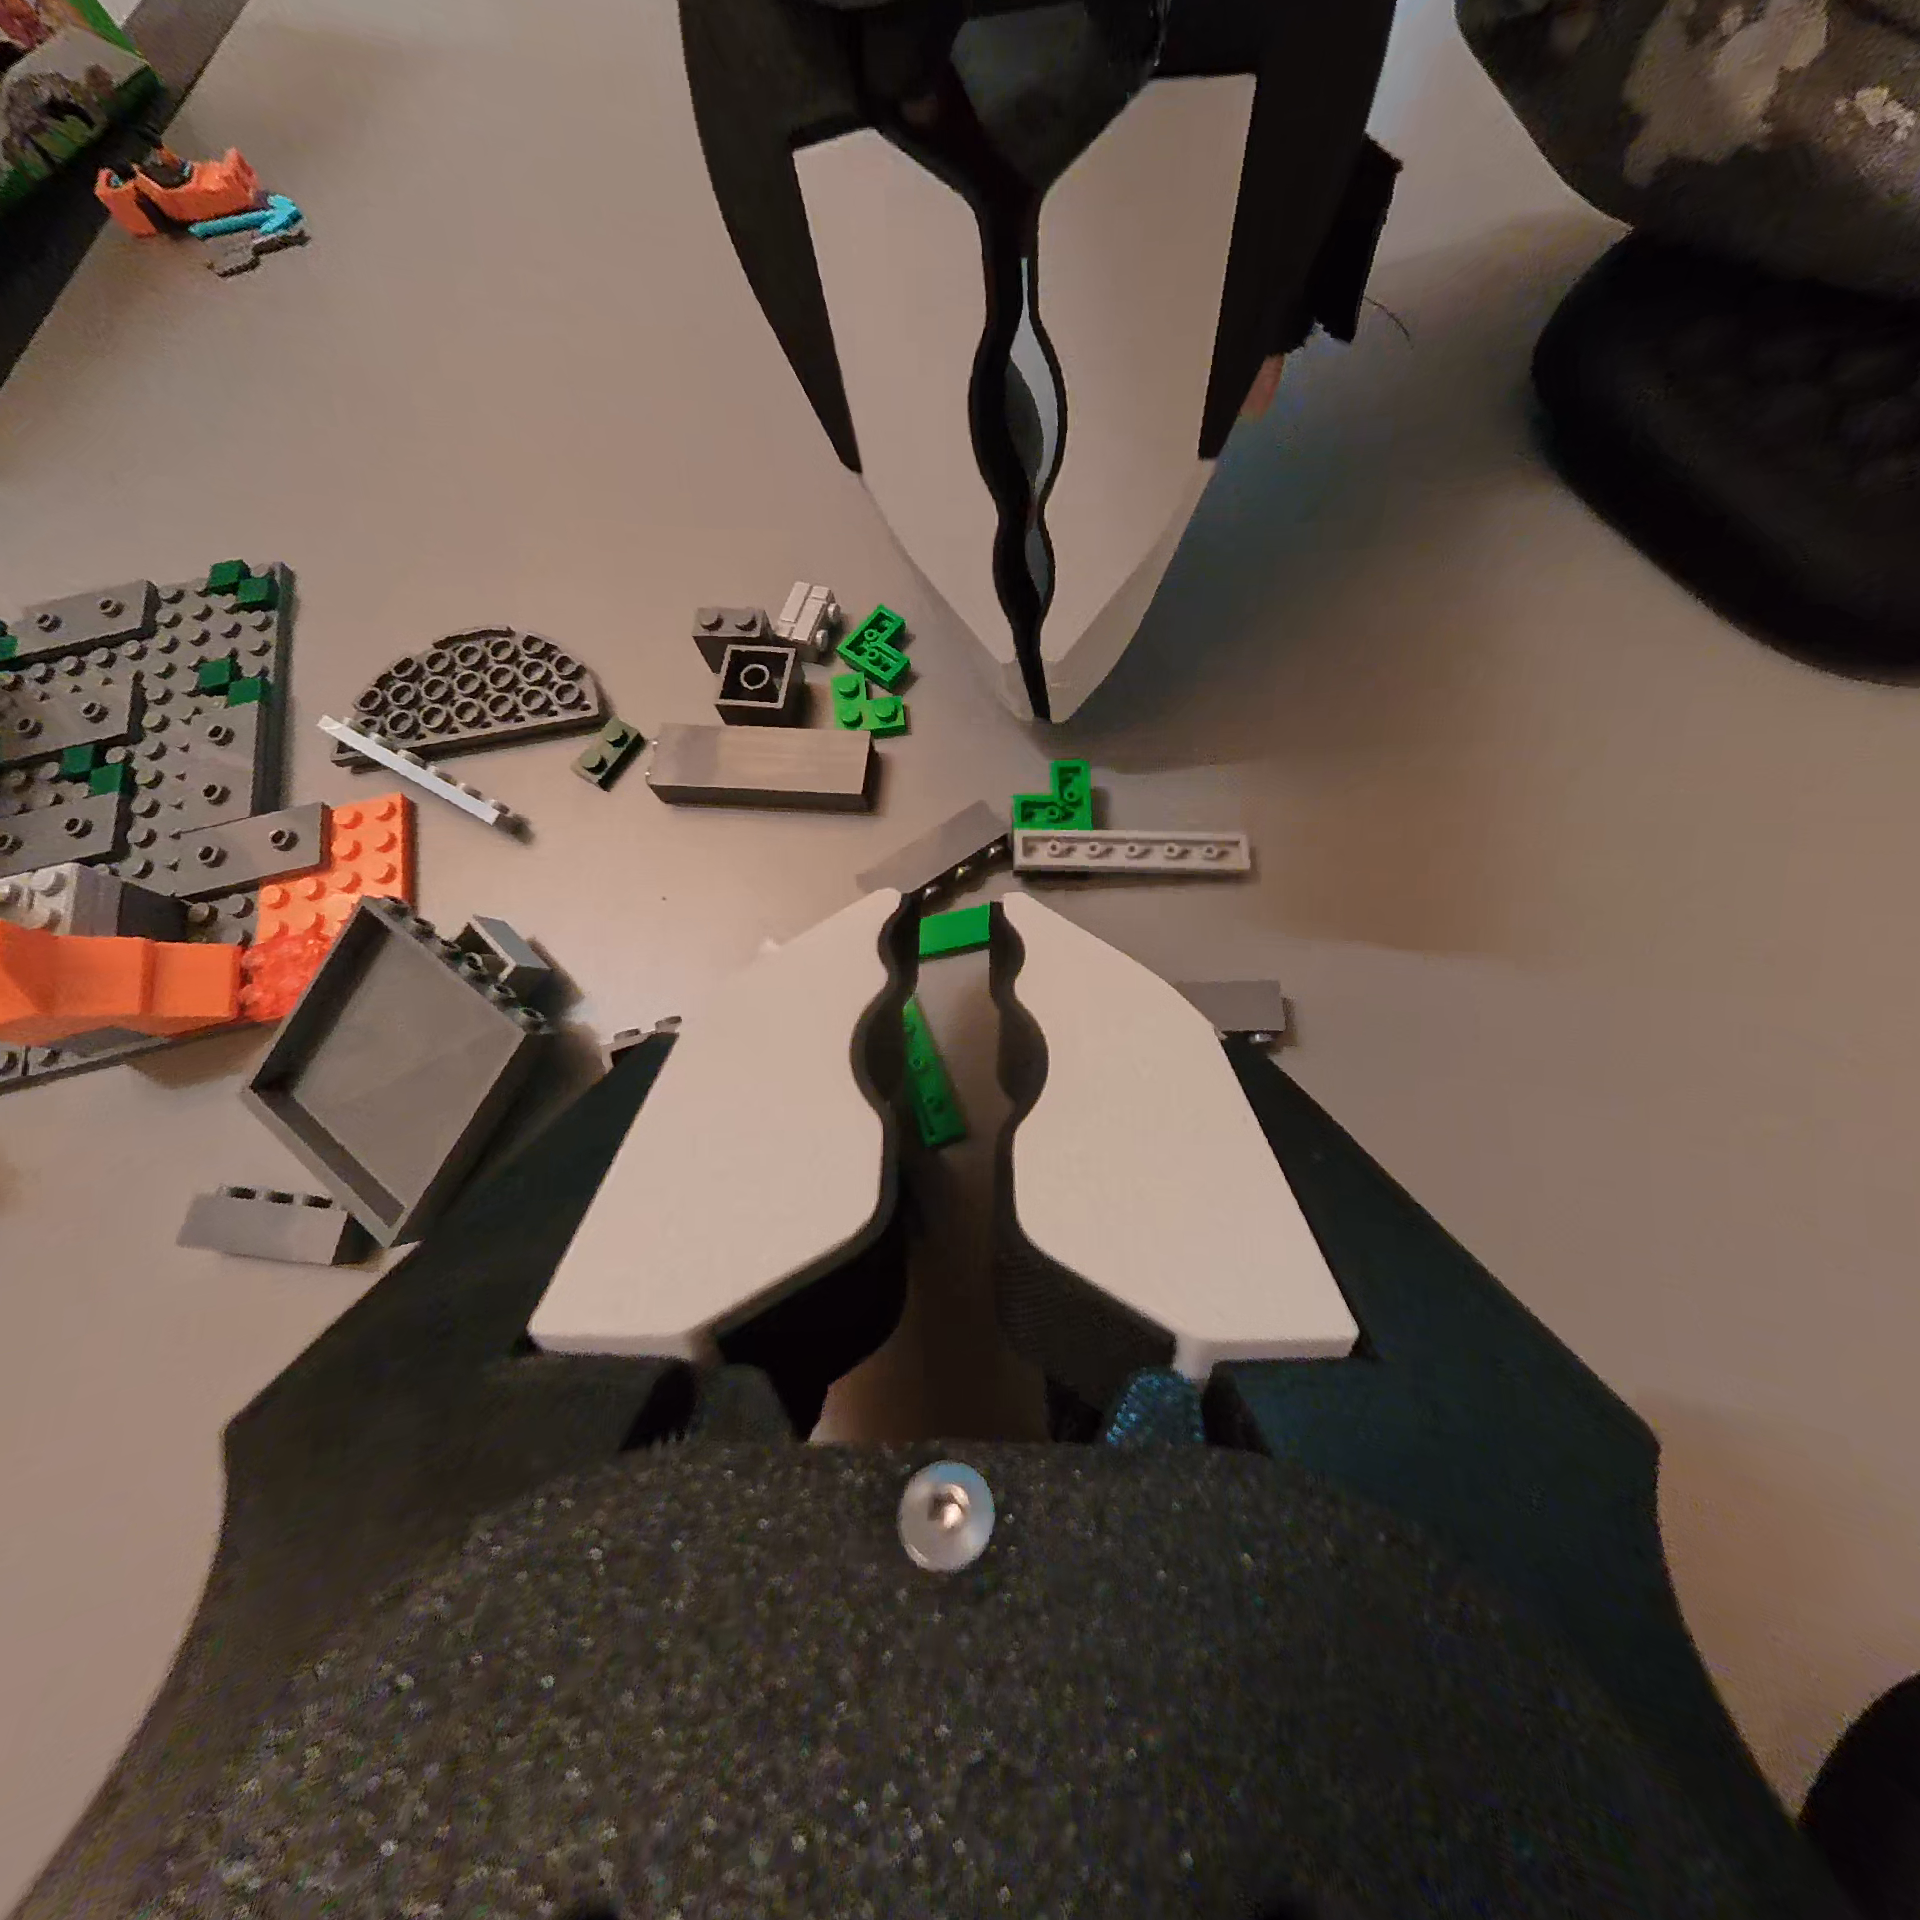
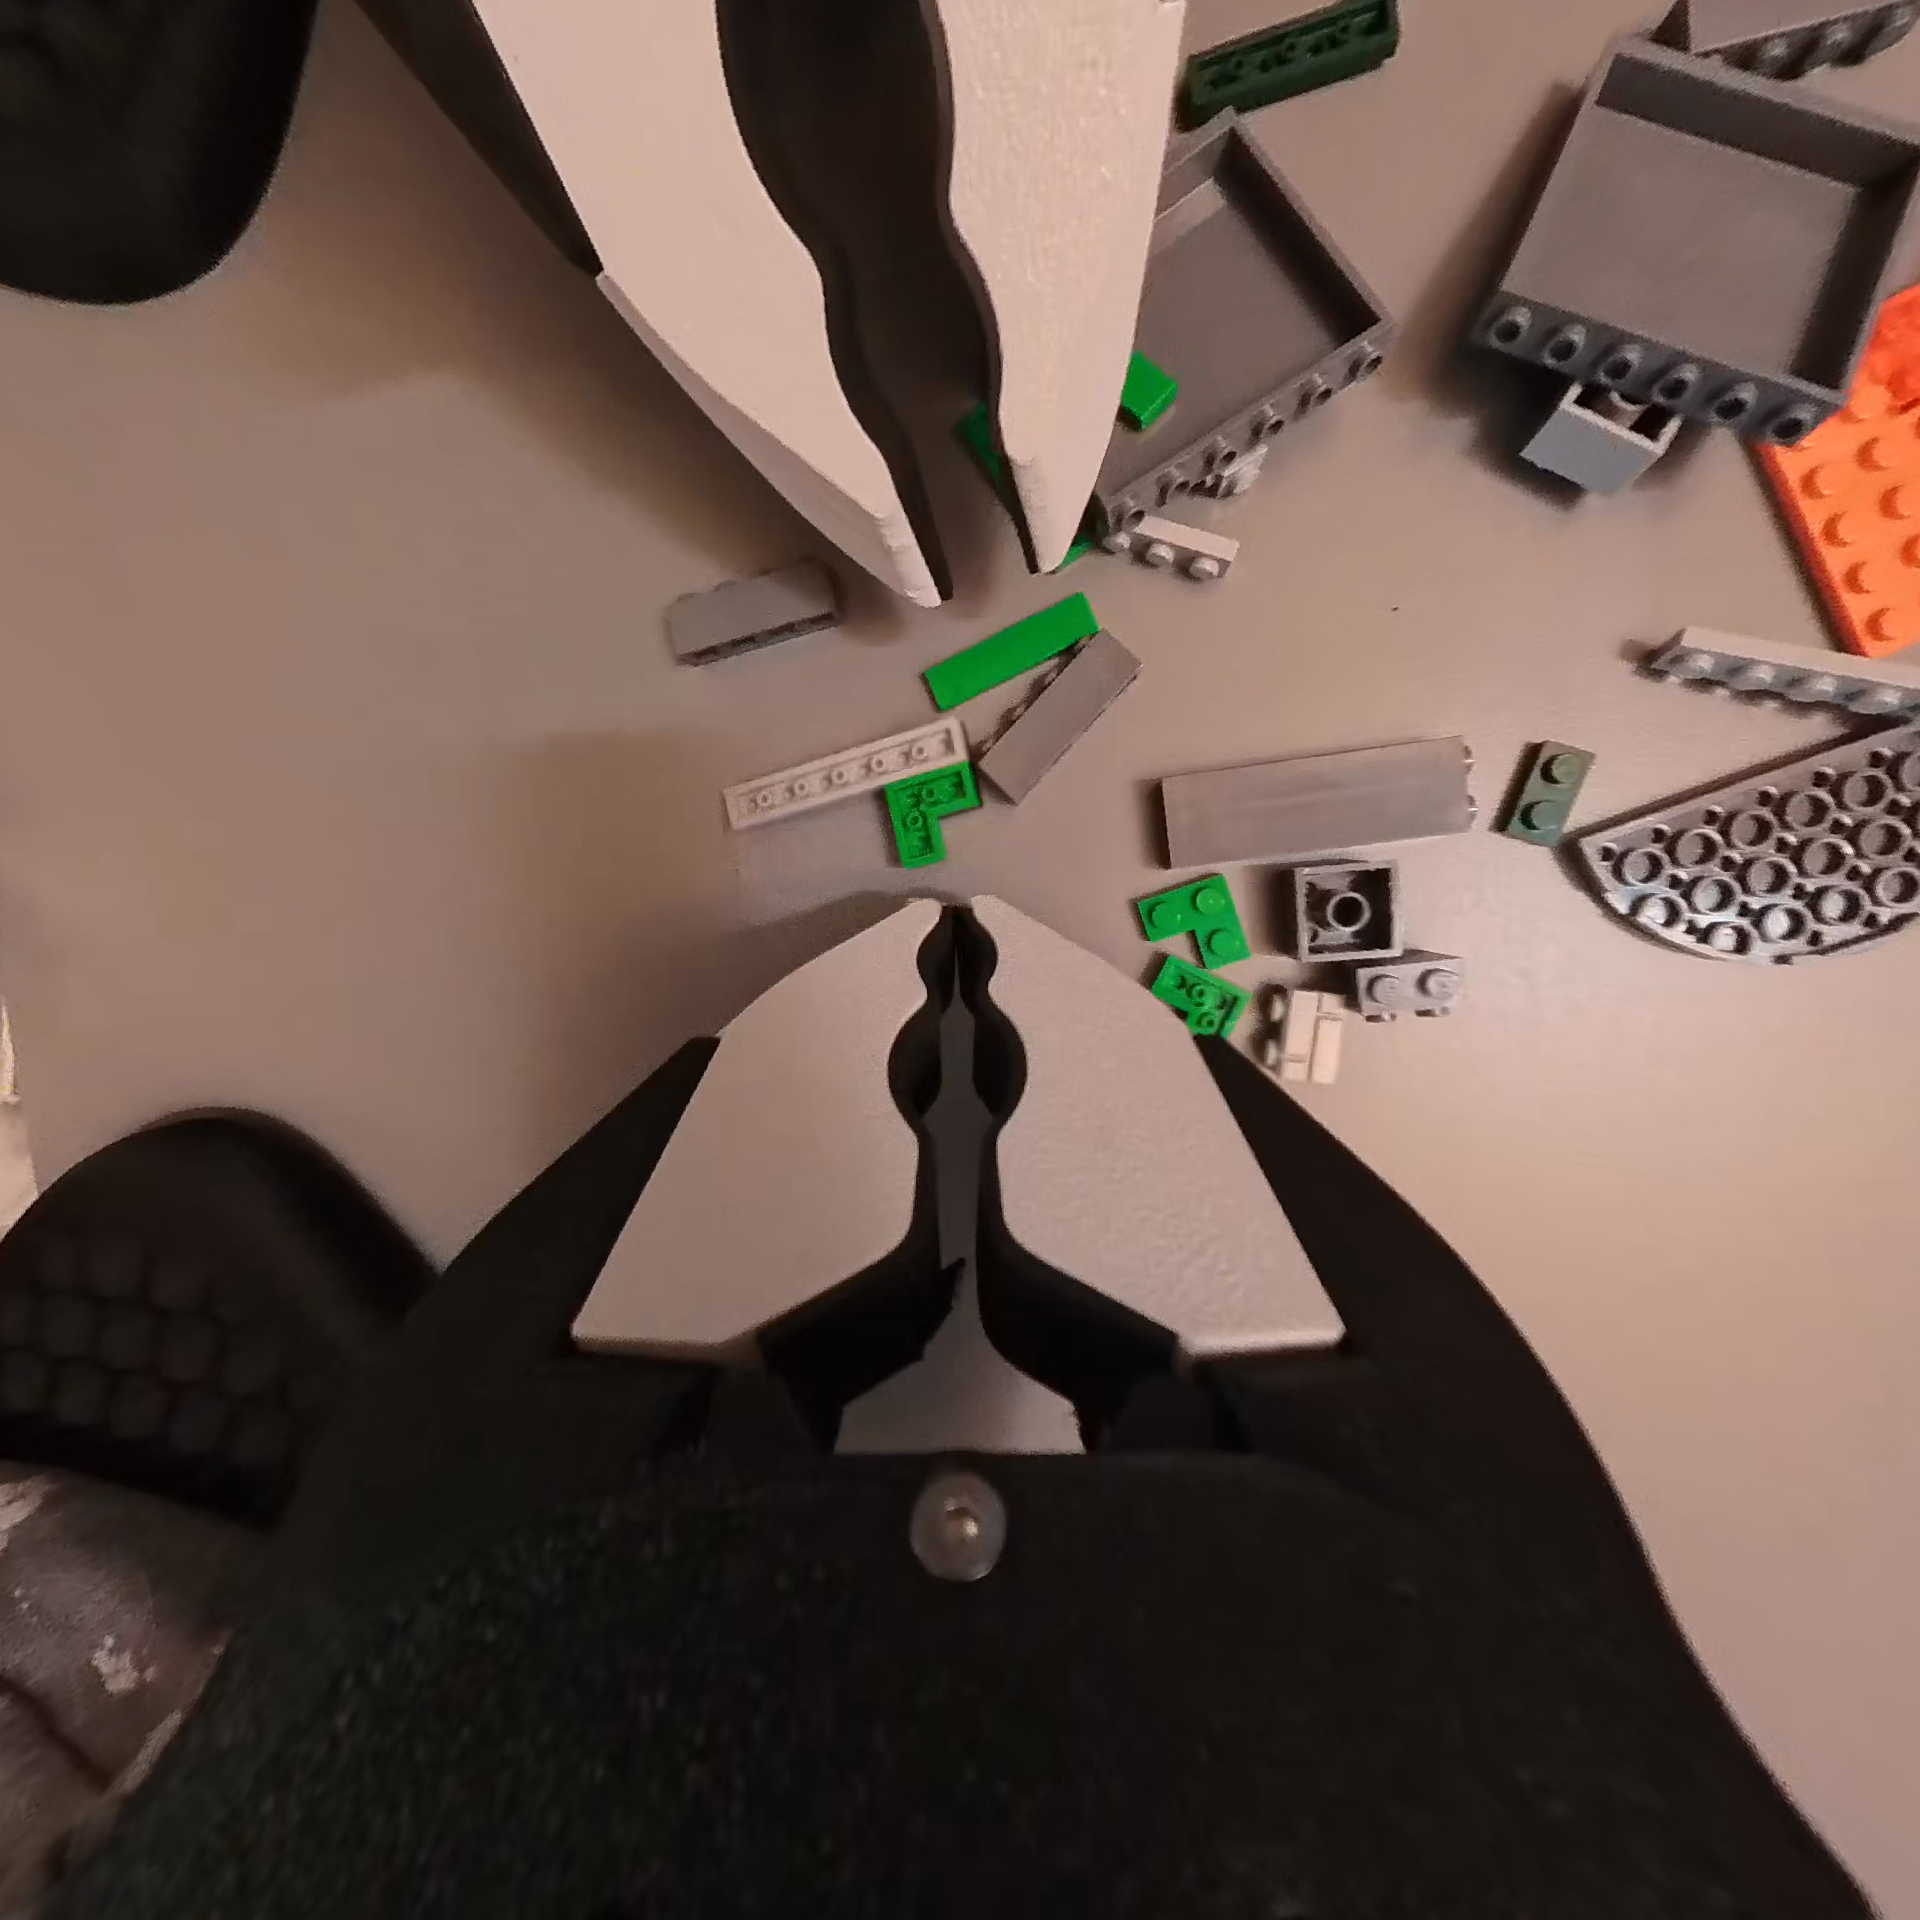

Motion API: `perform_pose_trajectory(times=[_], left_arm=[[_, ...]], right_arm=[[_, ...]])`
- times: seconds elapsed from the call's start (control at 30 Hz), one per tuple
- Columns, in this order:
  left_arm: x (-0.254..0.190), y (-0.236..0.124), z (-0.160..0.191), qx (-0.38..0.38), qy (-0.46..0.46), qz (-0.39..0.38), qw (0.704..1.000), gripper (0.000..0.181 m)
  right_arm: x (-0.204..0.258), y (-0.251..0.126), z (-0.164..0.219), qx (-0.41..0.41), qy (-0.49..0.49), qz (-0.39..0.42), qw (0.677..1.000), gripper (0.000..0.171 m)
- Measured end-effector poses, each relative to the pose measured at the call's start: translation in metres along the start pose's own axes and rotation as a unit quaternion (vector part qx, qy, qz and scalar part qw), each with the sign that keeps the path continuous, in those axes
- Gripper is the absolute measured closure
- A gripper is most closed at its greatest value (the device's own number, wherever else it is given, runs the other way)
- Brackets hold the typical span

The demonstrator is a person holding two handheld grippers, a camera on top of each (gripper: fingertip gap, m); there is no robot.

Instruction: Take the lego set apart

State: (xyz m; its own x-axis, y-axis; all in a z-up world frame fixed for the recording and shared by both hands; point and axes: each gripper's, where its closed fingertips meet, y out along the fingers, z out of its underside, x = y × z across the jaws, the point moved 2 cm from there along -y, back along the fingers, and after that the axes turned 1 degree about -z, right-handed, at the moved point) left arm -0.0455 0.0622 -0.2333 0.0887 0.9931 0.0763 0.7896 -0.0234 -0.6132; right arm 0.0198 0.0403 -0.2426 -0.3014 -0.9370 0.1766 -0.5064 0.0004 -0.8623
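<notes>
Left wrist view first: the left claw [image 1: 951, 909] sits low over the bench [image 1: 1455, 987] with its jaws a little apart. There's a thin green strip [image 1: 930, 1070] standing tilted in the gap, right up against one finger. I honestly can't tell if it's pinched or just leaning there. Just past the tips a flat green tile [image 1: 954, 928] lies on the bench. The right claw [image 1: 1039, 712] comes in from the far side pointing back at the camera, clenched tight with nothing in it, tips just above the bench. Between the two claws there's a green corner piece [image 1: 1055, 800] touching a thin grey strip [image 1: 1132, 852]. The lego set [image 1: 156, 727] itself, what's left of it, is off to the left: a dark grey base with orange bits and a few small dark green ones stuck on. Loose parts are scattered around, including a grey tray-shaped piece [image 1: 405, 1070] propped at an angle, a half-round plate [image 1: 478, 686] lying studs down and a long grey block [image 1: 764, 769]. Right wrist view: same pile from the other side. The right claw's tips are pressed together near the green corner piece and the thin grey strip. The left claw hangs down from the top with a narrow gap, green showing between its fingers. The flat green tile lies just beyond its tips, and the half-round plate sits far right. Only an orange corner of the set peeks in at the right edge.
</notes>
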Motion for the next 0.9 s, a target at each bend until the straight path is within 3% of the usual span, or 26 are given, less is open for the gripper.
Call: perform_pose_trajectory(times=[0.1, 0.27, 0.37, 0.4, 0.5, 0.7, 0.9], left_arm=[[0.002, -0.001, 0.000, -0.002, 0.001, -0.007, 1.000, 0.168], [0.016, -0.005, -0.003, -0.014, -0.010, -0.047, 0.999, 0.168], [0.027, -0.011, -0.005, -0.027, -0.022, -0.078, 0.996, 0.168], [0.032, -0.013, -0.006, -0.031, -0.027, -0.090, 0.995, 0.168], [0.043, -0.019, -0.009, -0.048, -0.043, -0.121, 0.990, 0.169], [0.054, -0.032, -0.023, -0.130, -0.108, -0.118, 0.979, 0.169], [0.068, -0.042, -0.028, -0.201, -0.188, -0.109, 0.955, 0.161]], right_arm=[[-0.002, -0.004, -0.004, -0.021, 0.003, 0.002, 1.000, 0.171], [0.006, 0.006, -0.011, -0.017, -0.010, -0.017, 1.000, 0.152], [0.007, 0.014, -0.012, 0.003, -0.026, -0.014, 1.000, 0.154], [0.007, 0.016, -0.012, 0.008, -0.030, -0.010, 0.999, 0.162], [0.006, 0.011, -0.020, -0.024, -0.038, -0.013, 0.999, 0.163], [-0.038, -0.024, -0.052, -0.150, -0.047, 0.110, 0.981, 0.163], [-0.072, -0.037, -0.080, -0.208, -0.096, 0.230, 0.946, 0.162]])
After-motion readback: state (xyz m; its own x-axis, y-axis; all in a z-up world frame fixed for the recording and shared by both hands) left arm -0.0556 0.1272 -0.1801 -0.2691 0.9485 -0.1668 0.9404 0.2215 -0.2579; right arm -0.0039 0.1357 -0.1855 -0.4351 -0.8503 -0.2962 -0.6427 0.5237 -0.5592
